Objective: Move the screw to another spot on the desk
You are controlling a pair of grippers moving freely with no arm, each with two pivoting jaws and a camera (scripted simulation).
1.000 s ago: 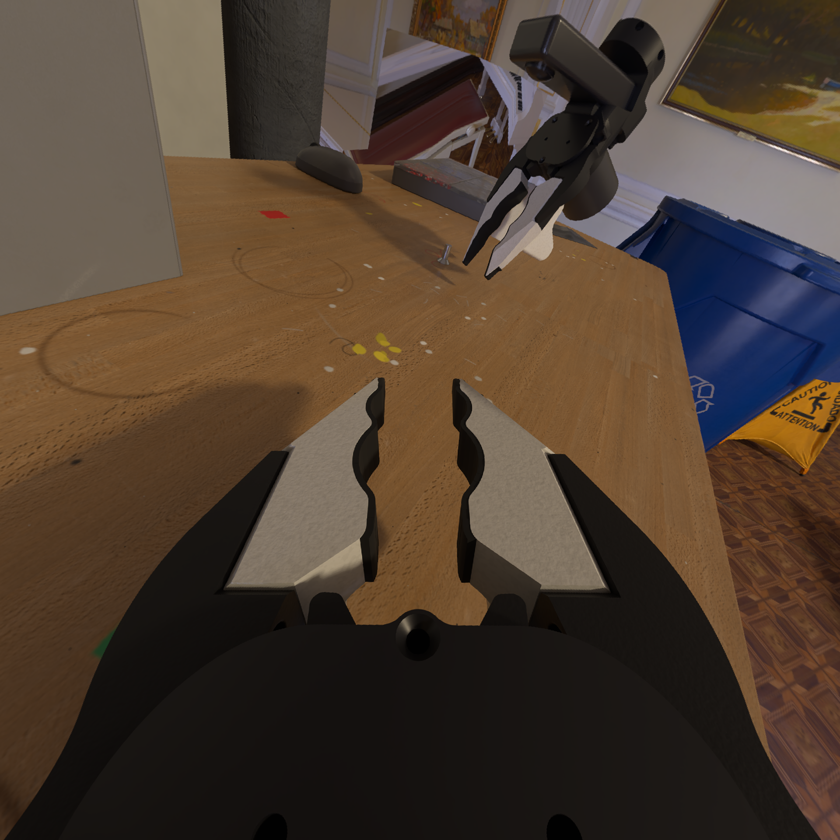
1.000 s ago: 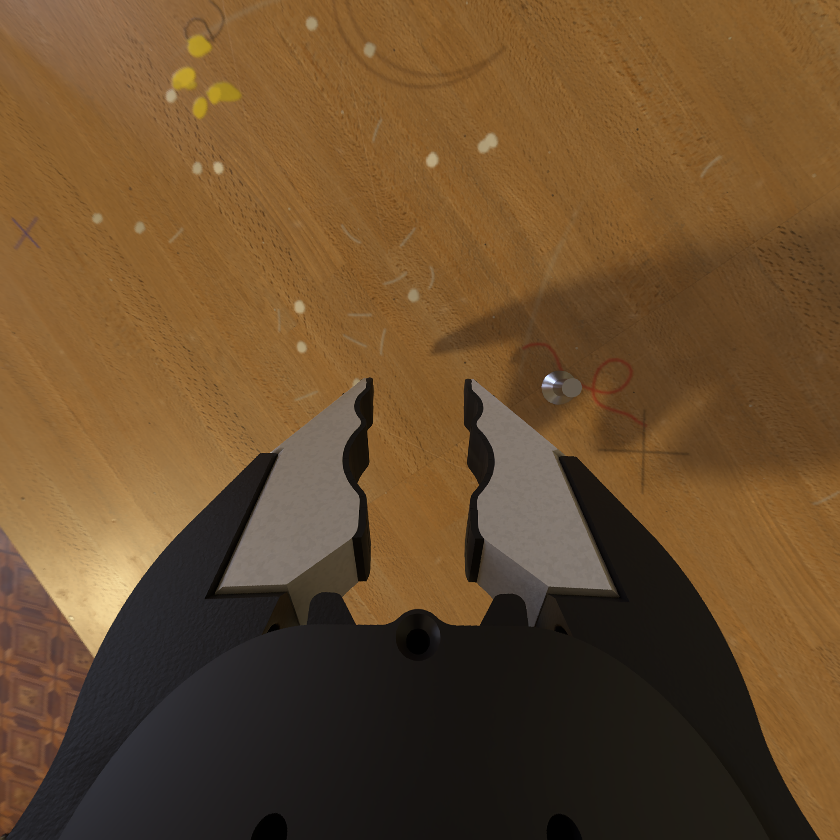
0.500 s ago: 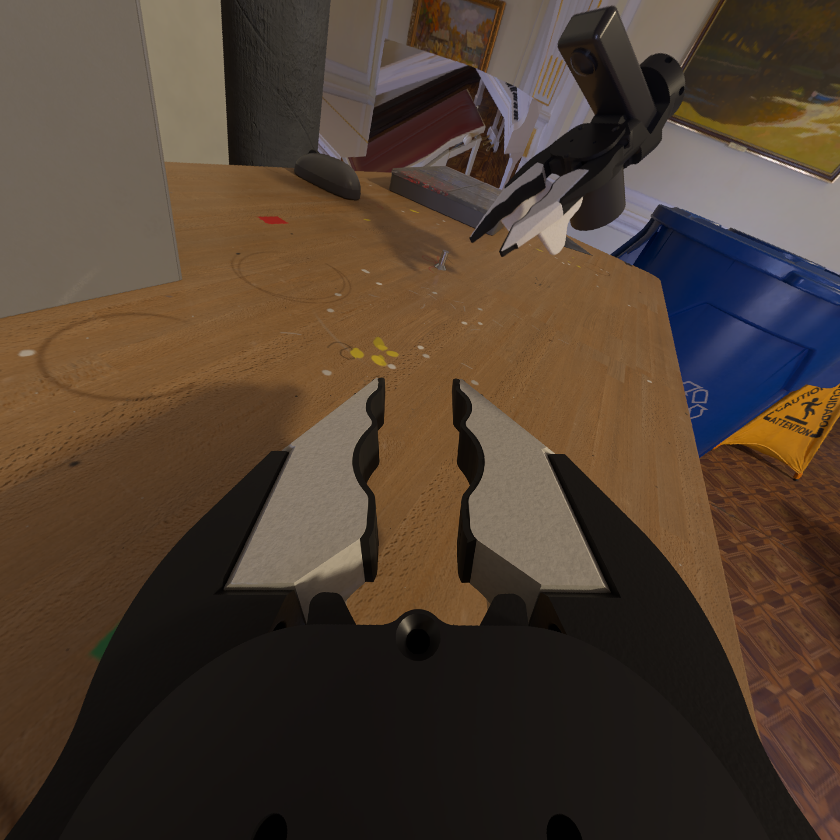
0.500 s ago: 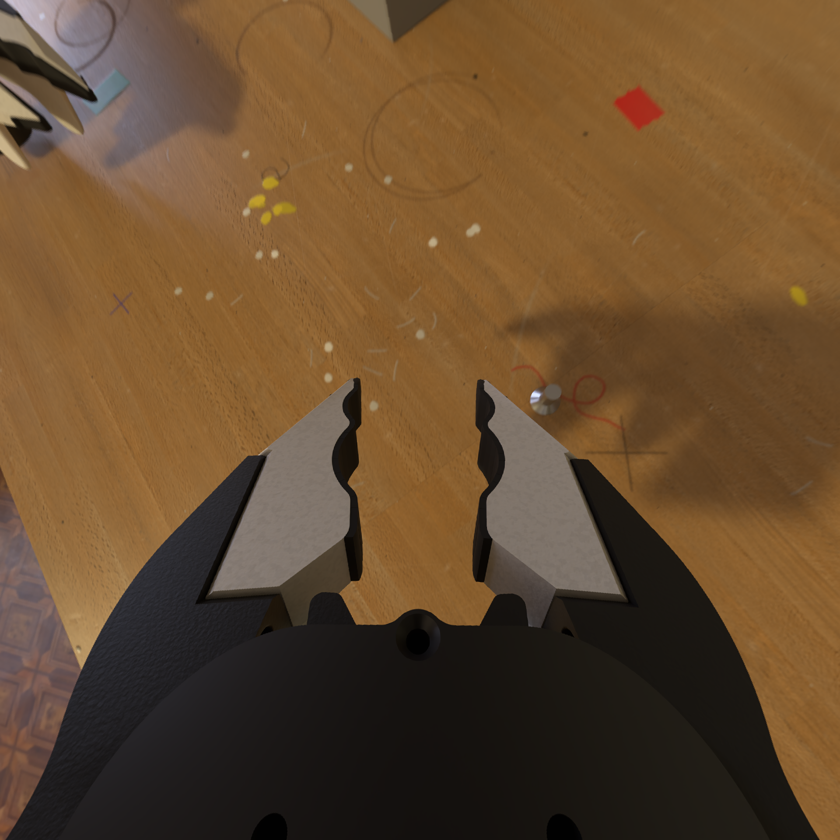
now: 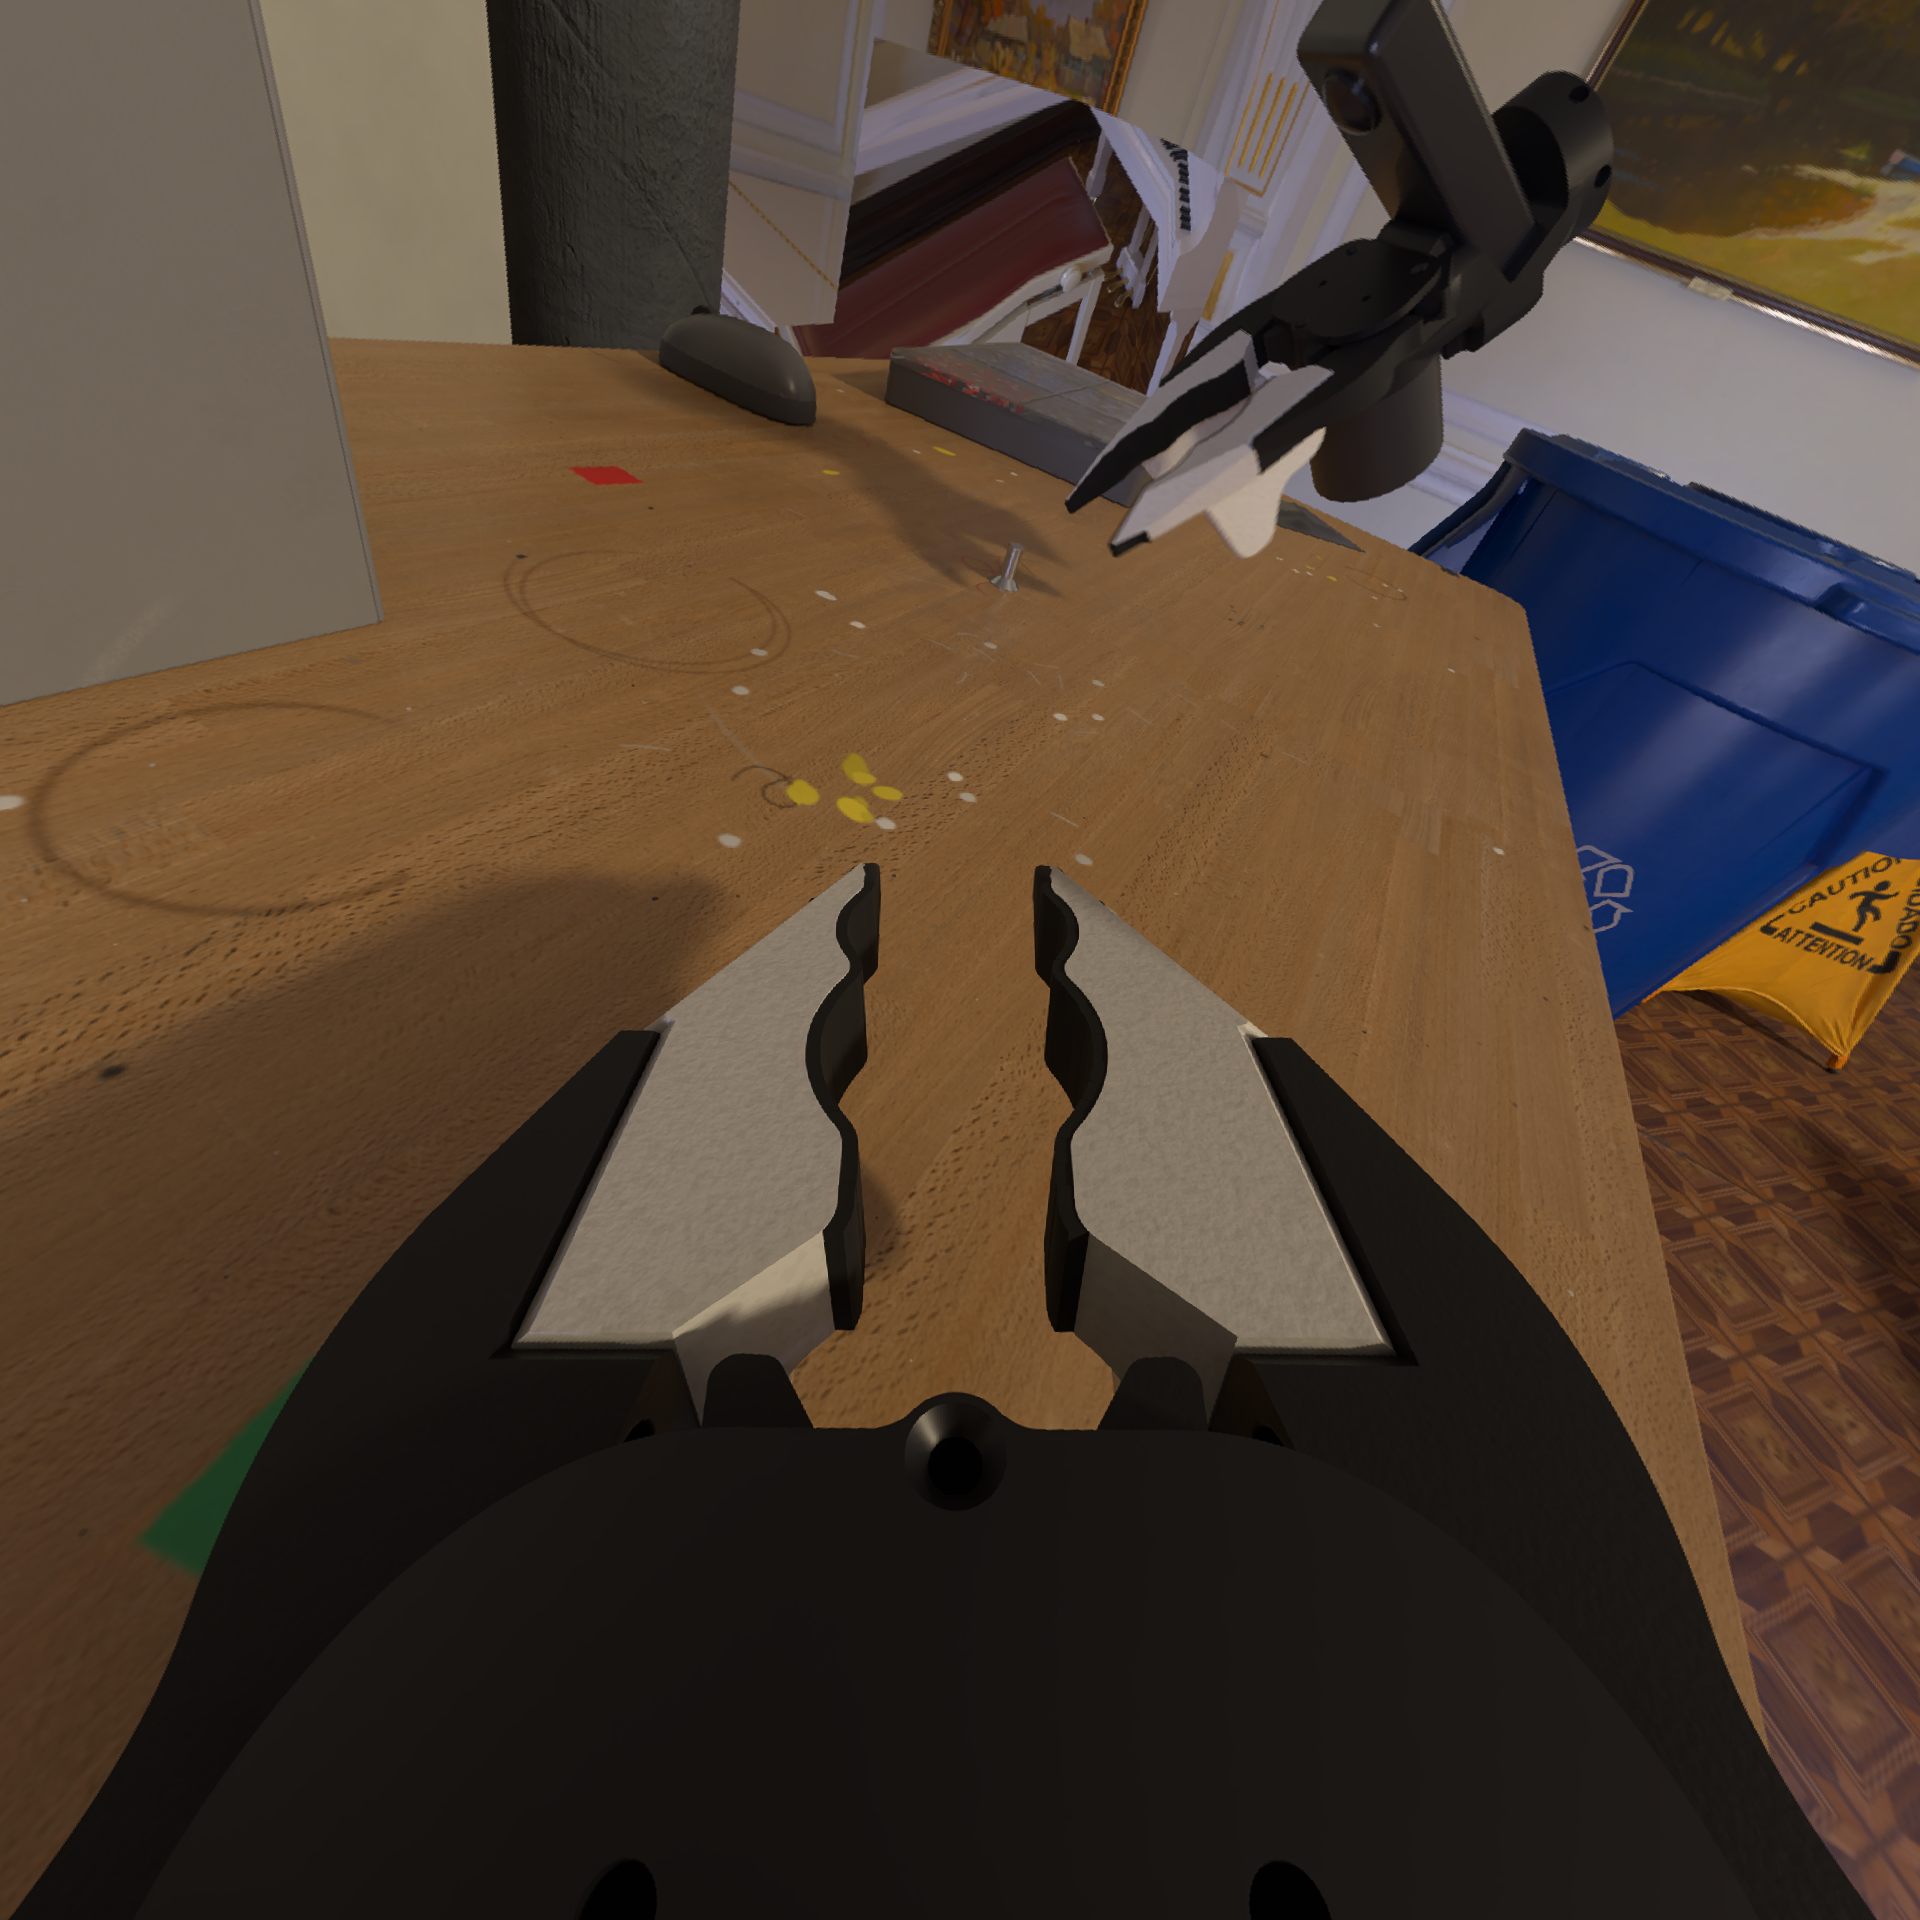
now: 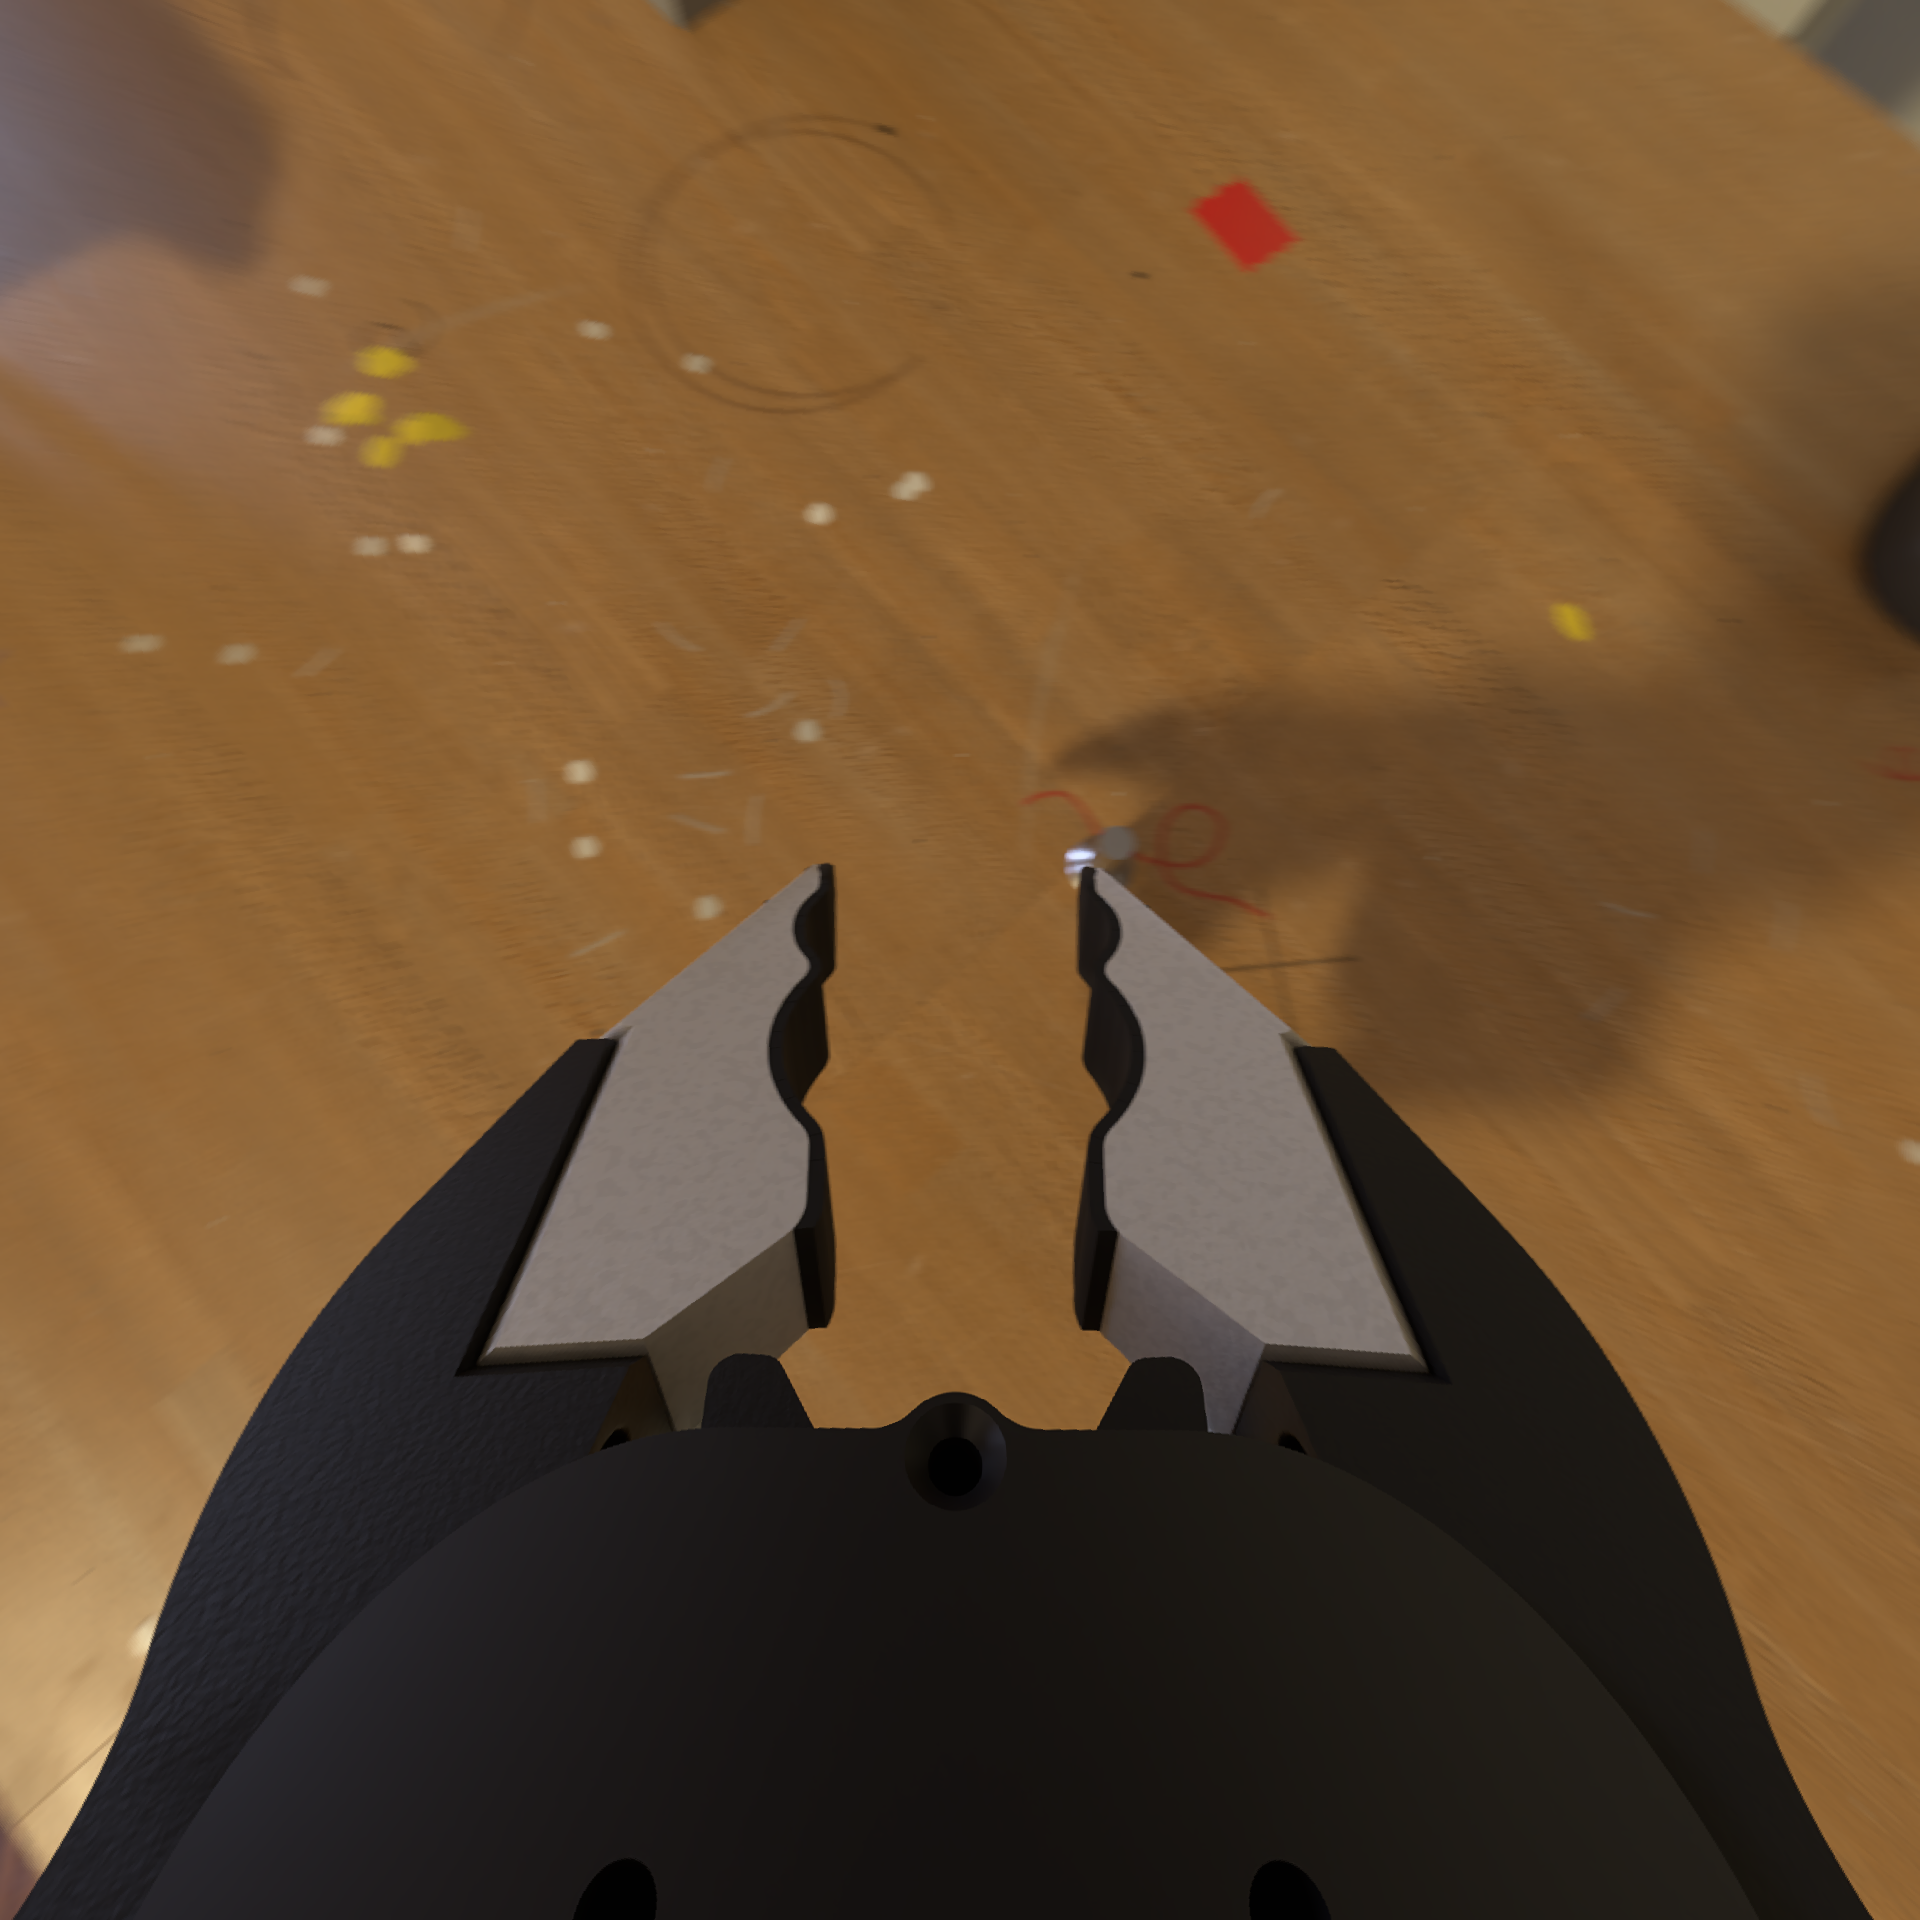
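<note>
Right hand-held gripper (image 6: 954, 873) now wider open and tilted lower than a second ago, empty, lining up on screw (image 5: 1006, 567) upright on worktop (image 5: 1299, 935), ungrasped; left hand-held gripper (image 5: 956, 878) open, idle.

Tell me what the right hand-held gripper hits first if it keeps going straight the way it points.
Probably bare desk. The right hand-held gripper is open, and the screw sits just outside its right fingertip, not between the jaws. The view is blurred, so depth is uncertain.
</note>
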